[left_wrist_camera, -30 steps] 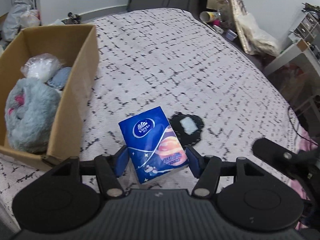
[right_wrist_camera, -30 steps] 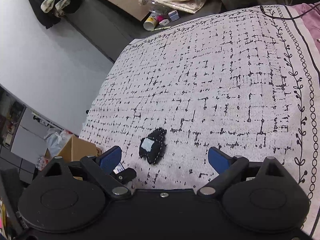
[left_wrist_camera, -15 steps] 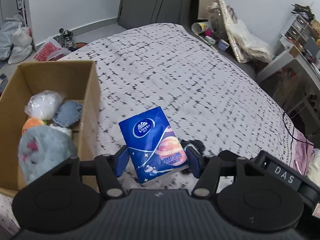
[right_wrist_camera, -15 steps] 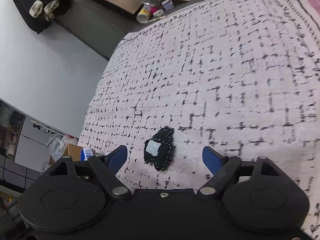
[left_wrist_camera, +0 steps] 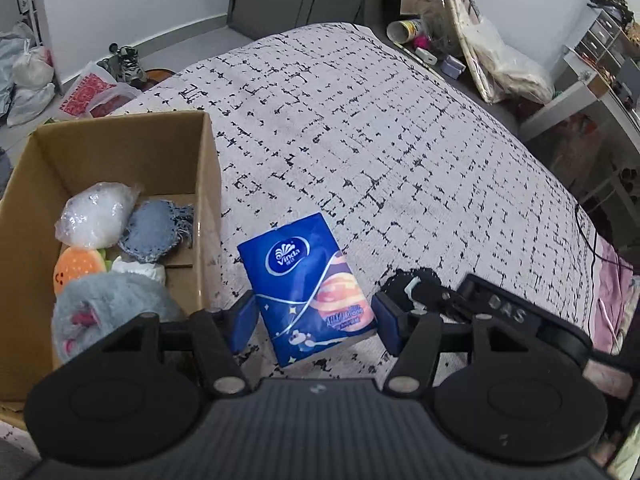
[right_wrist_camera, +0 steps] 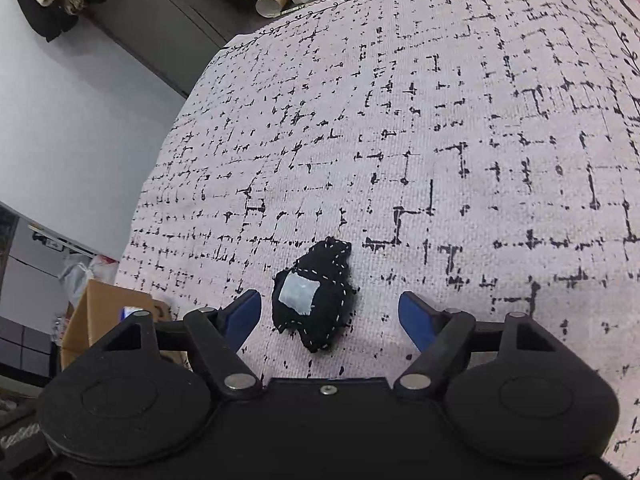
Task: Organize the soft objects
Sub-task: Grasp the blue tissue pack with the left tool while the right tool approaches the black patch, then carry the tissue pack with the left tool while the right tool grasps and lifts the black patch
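My left gripper is shut on a blue Vinda tissue pack and holds it above the bed, just right of a cardboard box. The box holds a grey plush, a denim pad, a clear bag and an orange toy. My right gripper is open, its blue fingers on either side of a black stitched pouch with a pale patch, lying on the bedspread. The pouch also shows in the left wrist view, partly hidden by the right gripper.
The bed has a white bedspread with black dashes. Beyond its far edge lie bags, a cup and shoes on the floor. A white shelf unit stands at the right.
My left gripper has risen with the tissue pack and now looks down into the box. My right gripper has closed in on the black pouch, which now sits between its fingers.
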`<state>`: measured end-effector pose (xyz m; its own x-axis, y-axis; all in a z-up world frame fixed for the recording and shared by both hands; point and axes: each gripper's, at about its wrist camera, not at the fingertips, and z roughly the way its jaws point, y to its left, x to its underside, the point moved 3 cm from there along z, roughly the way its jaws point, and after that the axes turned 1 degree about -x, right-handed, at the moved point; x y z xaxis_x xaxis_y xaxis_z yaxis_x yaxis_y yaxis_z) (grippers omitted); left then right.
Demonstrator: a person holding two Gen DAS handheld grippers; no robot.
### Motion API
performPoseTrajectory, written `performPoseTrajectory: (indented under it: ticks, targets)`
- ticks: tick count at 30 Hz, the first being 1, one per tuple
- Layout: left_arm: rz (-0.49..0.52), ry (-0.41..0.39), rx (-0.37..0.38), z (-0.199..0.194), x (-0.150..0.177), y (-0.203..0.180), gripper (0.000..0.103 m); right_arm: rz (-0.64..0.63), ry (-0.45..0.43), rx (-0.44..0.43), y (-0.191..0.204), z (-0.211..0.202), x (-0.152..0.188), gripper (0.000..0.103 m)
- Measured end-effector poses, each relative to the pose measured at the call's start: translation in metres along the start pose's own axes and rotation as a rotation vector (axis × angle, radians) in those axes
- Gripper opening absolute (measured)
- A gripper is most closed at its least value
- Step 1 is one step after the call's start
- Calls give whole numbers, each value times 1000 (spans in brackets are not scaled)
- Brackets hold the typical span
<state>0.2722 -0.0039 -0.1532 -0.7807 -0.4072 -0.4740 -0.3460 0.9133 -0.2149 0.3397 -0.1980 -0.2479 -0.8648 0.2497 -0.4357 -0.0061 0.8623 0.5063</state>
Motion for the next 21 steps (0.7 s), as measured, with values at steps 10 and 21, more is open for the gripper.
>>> performPoseTrajectory:
  ticks: [10, 21]
  targets:
    - [-8, -7, 15, -10, 1, 8, 60, -46, 3, 33, 5, 6, 3, 13]
    - [12, -58, 20, -31, 4, -1, 60, -120, 7, 15, 24, -23, 12, 6]
